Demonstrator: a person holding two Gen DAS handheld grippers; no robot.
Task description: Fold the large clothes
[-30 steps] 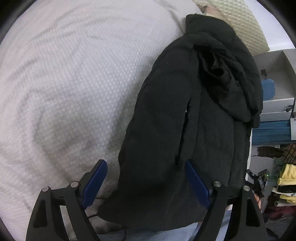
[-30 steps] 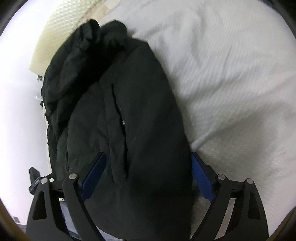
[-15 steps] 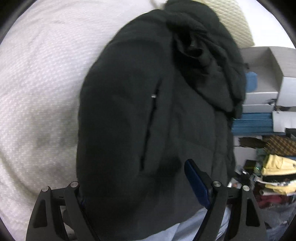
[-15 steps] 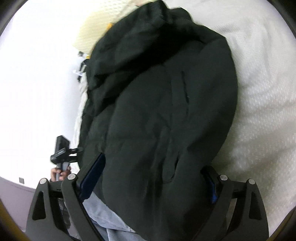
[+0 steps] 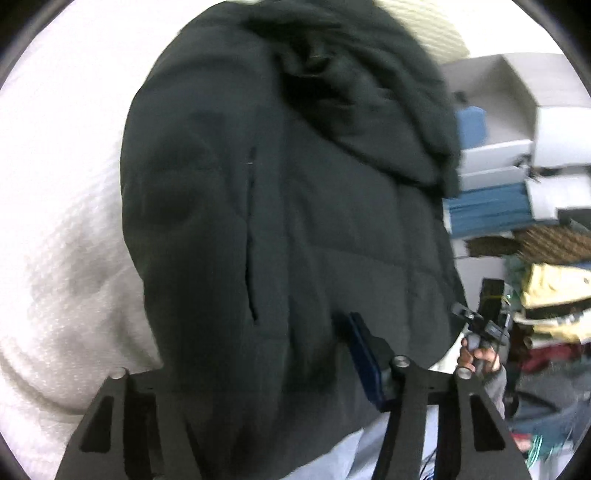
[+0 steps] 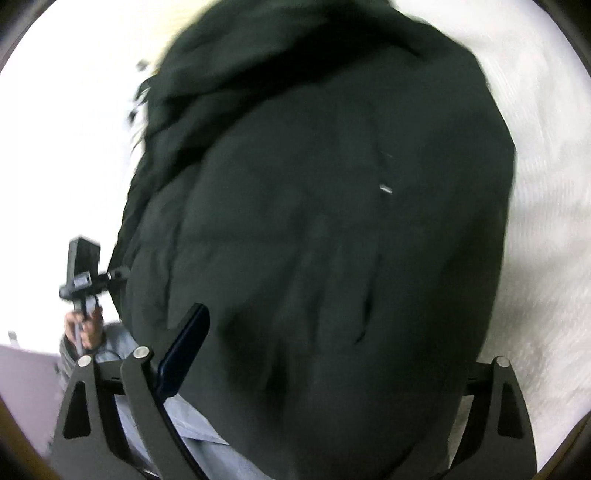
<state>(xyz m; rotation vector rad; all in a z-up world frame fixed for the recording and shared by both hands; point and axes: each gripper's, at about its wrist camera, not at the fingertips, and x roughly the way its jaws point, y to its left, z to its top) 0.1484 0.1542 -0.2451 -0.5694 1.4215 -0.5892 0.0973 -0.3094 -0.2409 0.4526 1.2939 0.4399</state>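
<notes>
Your left gripper (image 5: 295, 354): jaws have just been closing, with the hem of the black jacket (image 5: 295, 206) bunched between them. Right pad (image 5: 364, 354) shows blue against the cloth; the left one is buried under the fabric. Whether the pads actually bite the cloth, you cannot tell from here.

Your right gripper (image 6: 332, 347): jaws stand wide, jacket (image 6: 325, 221) filling the gap. Left pad (image 6: 183, 350) lies along the cloth edge; the right is hidden. Grip or no grip, cannot tell.

Jacket's long axis runs away from you, hem at the grippers, hood (image 5: 362, 81) at the far end. It lies on the white bedspread (image 5: 62, 229), front up, pocket slit (image 5: 251, 236) running lengthwise. A cream pillow (image 5: 439, 26) peeks past the hood.

Each wrist view catches your other hand (image 5: 480, 356) on its handle.

Beyond the bed's right side, left view: an open grey box (image 5: 495, 85), contents blurred; blue stacked material (image 5: 487, 210) below it; a pile of yellow and dark clothes (image 5: 550, 299) lower right.
</notes>
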